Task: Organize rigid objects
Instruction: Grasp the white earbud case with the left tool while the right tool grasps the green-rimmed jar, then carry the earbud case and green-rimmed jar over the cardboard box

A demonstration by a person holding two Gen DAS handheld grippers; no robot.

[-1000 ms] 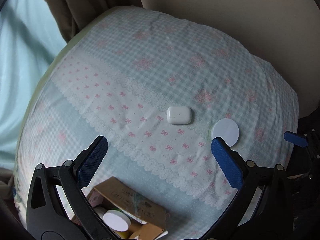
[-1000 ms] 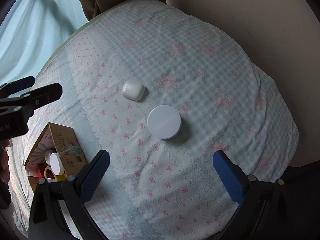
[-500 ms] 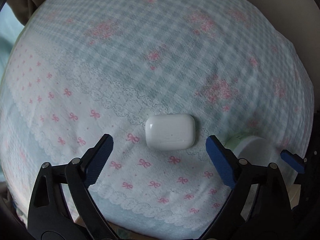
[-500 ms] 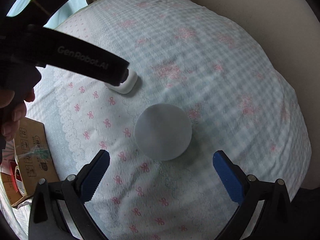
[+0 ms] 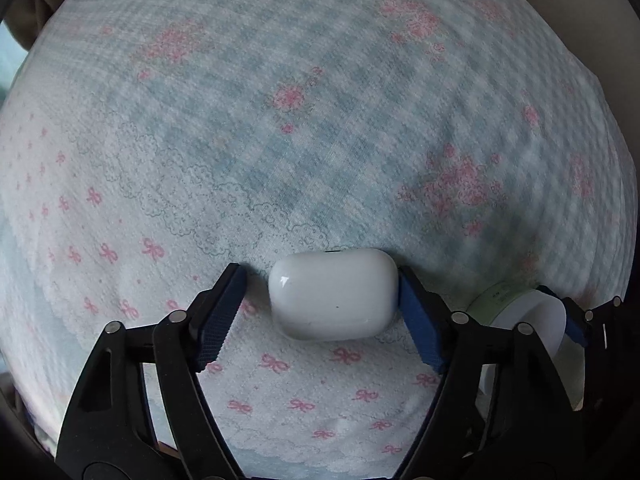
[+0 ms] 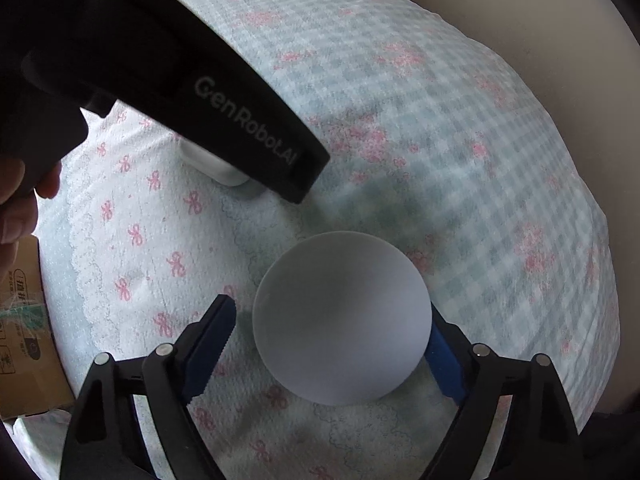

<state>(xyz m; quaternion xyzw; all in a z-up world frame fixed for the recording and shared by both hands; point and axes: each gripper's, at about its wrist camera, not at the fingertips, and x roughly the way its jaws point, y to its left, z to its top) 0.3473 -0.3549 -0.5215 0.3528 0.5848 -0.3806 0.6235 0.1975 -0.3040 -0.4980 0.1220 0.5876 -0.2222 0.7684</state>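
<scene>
Now the left gripper (image 5: 320, 312) points down at the bed cover (image 5: 320, 120), and its jaws are closing w/ the white earbud case (image 5: 334, 294) between them. The right blue pad (image 5: 416, 320) touches the case's end; the left pad (image 5: 218, 320) is apart from it by a small gap, so the case is not clamped yet. The case lies flat on the part of the cover w/ pink bows. Just beside it, to the right in this view, is the round jar (image 5: 532, 320) w/ a pale green side and white lid.

In the right wrist view the right gripper (image 6: 332, 344) also closes, around the same round jar (image 6: 342, 318). Its right pad (image 6: 444, 364) is against the jar's edge, but the left pad (image 6: 208, 348) stands off a bit. Farther away, the left gripper's black body (image 6: 200, 92) covers most of the earbud case (image 6: 216, 164). A hand (image 6: 16, 200) is at the left edge, and a cardboard box (image 6: 24, 328) sits below it, beside the bed cover (image 6: 440, 120).
</scene>
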